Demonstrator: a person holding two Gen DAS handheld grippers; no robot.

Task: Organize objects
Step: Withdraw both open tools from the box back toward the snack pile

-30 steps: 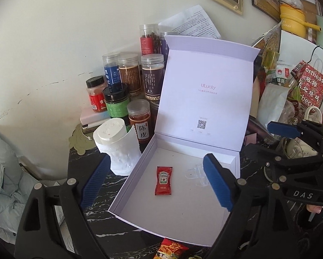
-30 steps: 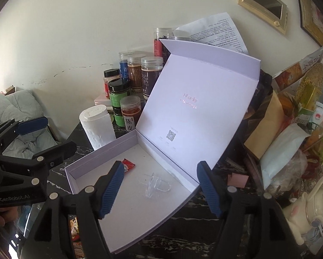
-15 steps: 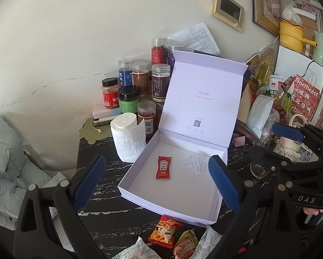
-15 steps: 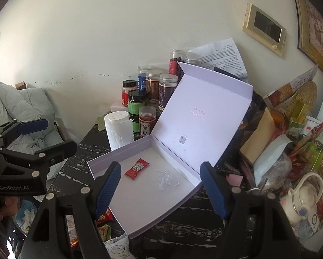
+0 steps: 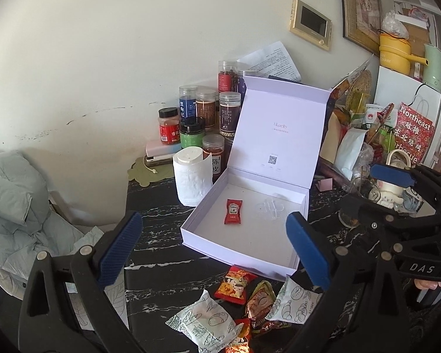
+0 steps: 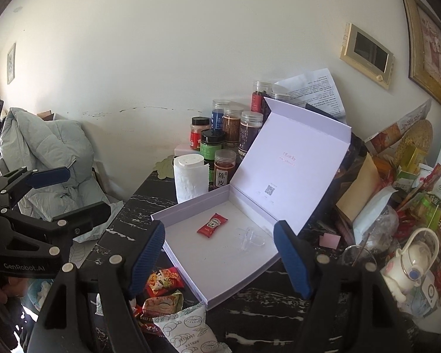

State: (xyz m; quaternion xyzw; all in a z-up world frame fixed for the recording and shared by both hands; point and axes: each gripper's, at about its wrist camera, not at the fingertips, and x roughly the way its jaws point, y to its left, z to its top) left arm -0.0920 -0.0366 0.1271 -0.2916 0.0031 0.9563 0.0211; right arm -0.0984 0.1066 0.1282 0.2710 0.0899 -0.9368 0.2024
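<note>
An open pale lilac box [image 5: 208, 247] [image 6: 185, 267] lies on the black marble table, its lid standing up at the back. Inside lie a red ketchup sachet [image 5: 233, 211] [image 6: 212, 225] and a clear plastic piece [image 5: 269, 207] [image 6: 248, 236]. Several snack packets [image 5: 235, 285] [image 6: 163, 279] lie loose on the table in front of the box. My left gripper [image 5: 213, 235] [image 6: 70, 192] hovers above the packets, open and holding nothing. My right gripper [image 6: 220, 250] [image 5: 376, 189] hangs to its right, also open and bare.
Spice jars [image 5: 205, 111] and a paper roll [image 5: 191, 179] crowd the box's back left. Bags, a glass [image 5: 359, 200] and a teapot [image 6: 409, 264] fill the right side. A grey jacket [image 5: 14, 200] lies off the table's left edge.
Both grippers have drawn back and up from the box, so it looks smaller and the snack packets in front have come into view. The left jaws stand a little wider.
</note>
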